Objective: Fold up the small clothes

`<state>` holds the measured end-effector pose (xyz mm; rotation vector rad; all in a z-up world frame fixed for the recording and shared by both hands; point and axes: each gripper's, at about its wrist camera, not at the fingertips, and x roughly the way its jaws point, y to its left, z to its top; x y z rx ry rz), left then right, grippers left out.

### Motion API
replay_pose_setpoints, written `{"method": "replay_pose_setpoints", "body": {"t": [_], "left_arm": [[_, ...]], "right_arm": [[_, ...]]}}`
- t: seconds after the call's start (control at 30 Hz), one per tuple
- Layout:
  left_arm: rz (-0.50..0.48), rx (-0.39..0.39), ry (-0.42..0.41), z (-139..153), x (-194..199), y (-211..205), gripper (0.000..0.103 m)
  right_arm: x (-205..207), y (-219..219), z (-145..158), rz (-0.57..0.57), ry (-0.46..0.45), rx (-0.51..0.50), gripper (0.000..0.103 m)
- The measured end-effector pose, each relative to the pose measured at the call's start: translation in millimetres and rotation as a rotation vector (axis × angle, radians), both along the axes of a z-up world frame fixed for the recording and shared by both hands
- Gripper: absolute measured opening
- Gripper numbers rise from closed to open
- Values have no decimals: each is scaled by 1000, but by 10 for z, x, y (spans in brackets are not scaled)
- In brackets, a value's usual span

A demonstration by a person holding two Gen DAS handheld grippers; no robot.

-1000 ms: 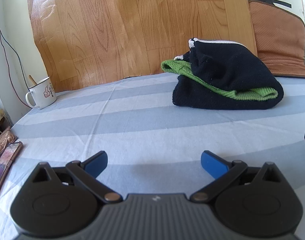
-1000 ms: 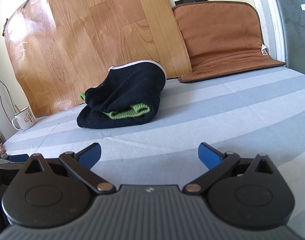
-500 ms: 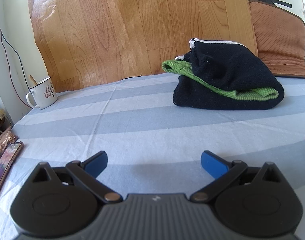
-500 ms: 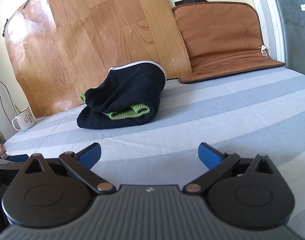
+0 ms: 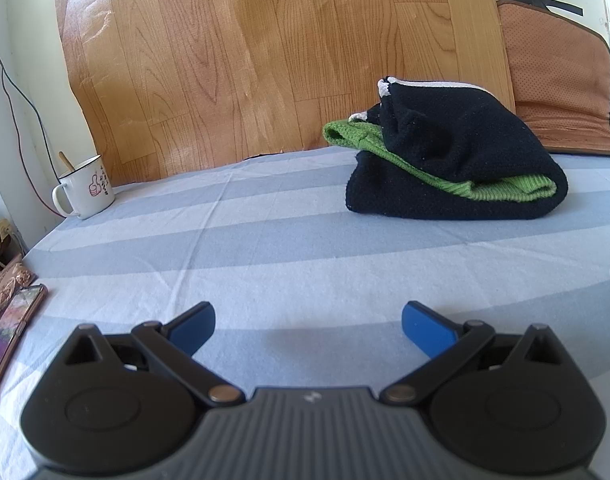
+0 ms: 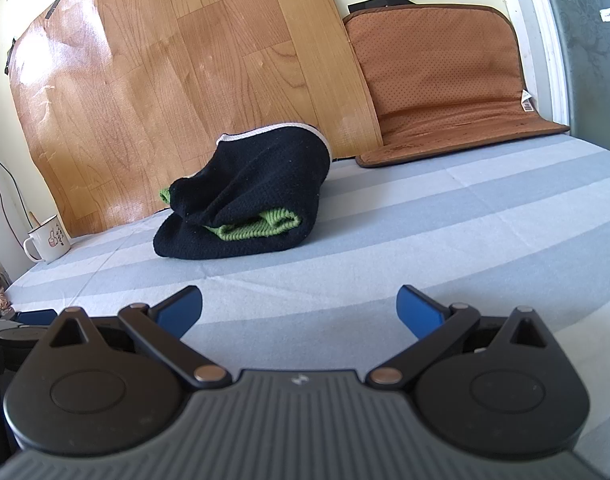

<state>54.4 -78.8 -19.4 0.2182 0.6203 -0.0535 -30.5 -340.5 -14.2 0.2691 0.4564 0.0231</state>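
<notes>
The folded garment [image 5: 457, 168] is lying on the bed sheet [image 5: 265, 248] before the leaning wood-pattern board [image 5: 265, 52], with the mug [image 5: 87, 188] sitting well off to its left and the cushion [image 6: 445, 80] leaning behind its right.

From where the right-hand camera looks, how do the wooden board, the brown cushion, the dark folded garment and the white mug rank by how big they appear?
1. Wooden board
2. Brown cushion
3. Dark folded garment
4. White mug

The mug sits off near the picture's edge, so its true size is unsure.
</notes>
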Motion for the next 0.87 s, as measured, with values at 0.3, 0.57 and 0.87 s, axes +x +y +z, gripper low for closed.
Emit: {"method": "replay_pose_setpoints", "body": {"t": [0.3, 0.57, 0.87], "left_arm": [[-3, 2, -2, 6, -2, 1, 103], [-9, -1, -1, 10, -1, 9, 103], [-22, -4, -2, 8, -6, -5, 103]], "right_arm": [[-2, -1, -1, 0, -1, 0, 103], [-4, -5, -3, 1, -1, 0, 103], [-3, -3, -8, 1, -2, 0, 103]]}}
